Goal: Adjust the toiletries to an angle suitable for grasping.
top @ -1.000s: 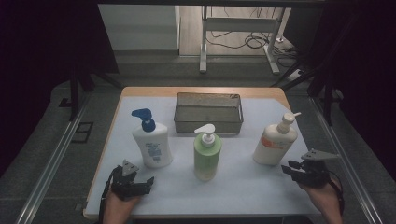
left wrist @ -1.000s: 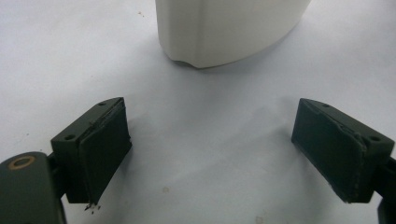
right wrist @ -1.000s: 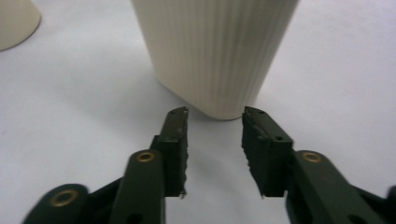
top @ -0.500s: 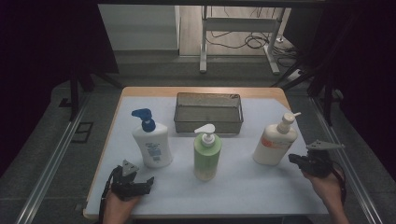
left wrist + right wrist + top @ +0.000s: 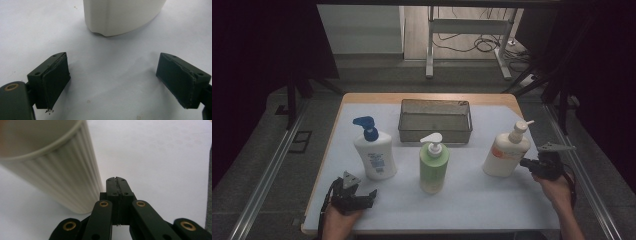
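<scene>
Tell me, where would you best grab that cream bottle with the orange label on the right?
Probably around the body of the cream bottle, coming level from its right, where the right hand-held gripper already sits. The bottle stands upright, its ribbed side is bare there, and the thin pump on top looks a poor hold. The jaws are shut with nothing between them, so they must open first.

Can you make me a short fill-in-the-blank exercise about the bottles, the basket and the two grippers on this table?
1. The white bottle nearest the left gripper has a ____ pump.
2. The right gripper has its jaws ____.
3. The left gripper's jaws are ____.
4. The wire basket stands behind the ____ bottle.

Missing words: blue; shut; open; green
</scene>
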Demonstrator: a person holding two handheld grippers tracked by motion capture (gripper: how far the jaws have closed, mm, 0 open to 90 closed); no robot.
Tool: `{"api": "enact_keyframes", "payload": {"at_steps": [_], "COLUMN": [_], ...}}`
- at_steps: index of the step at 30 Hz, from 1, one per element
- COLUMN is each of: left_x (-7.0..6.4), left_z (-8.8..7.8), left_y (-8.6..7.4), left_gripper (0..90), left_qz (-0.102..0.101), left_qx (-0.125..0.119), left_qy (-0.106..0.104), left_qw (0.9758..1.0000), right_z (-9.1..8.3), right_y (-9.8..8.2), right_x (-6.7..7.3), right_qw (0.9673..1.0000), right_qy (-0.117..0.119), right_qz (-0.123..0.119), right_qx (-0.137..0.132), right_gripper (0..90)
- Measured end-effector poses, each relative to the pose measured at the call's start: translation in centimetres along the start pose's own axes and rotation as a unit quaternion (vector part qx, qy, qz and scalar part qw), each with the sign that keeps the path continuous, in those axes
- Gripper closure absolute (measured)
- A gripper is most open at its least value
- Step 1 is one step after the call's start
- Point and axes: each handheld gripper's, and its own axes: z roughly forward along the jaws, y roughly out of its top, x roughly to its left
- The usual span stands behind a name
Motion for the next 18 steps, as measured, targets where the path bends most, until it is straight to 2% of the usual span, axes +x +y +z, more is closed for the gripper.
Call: {"api": "enact_keyframes", "payload": {"at_steps": [9, 12, 18], "left_x": [0.0, 0.0, 0.0], "left_z": [0.0, 0.0, 0.0], "left_y": [0.0, 0.0, 0.0], "left_gripper": [11.0, 11.0, 10.9], "left_qz": [0.0, 0.0, -0.001], "left_qx": [0.0, 0.0, -0.001], "left_qy": [0.0, -0.001, -0.001], "left_qw": [1.0, 1.0, 1.0], "right_z": [1.7, 2.1, 2.2], "right_y": [0.4, 0.5, 0.6], "right_x": [-1.0, -0.9, -0.8], "right_qw": [0.9995, 0.9992, 0.9989], "right_qy": [0.026, 0.039, 0.044], "right_qz": [0.019, 0.009, 0.003], "right_qx": [0.003, 0.008, 0.014], "right_gripper": [87.6, 87.2, 89.0]}}
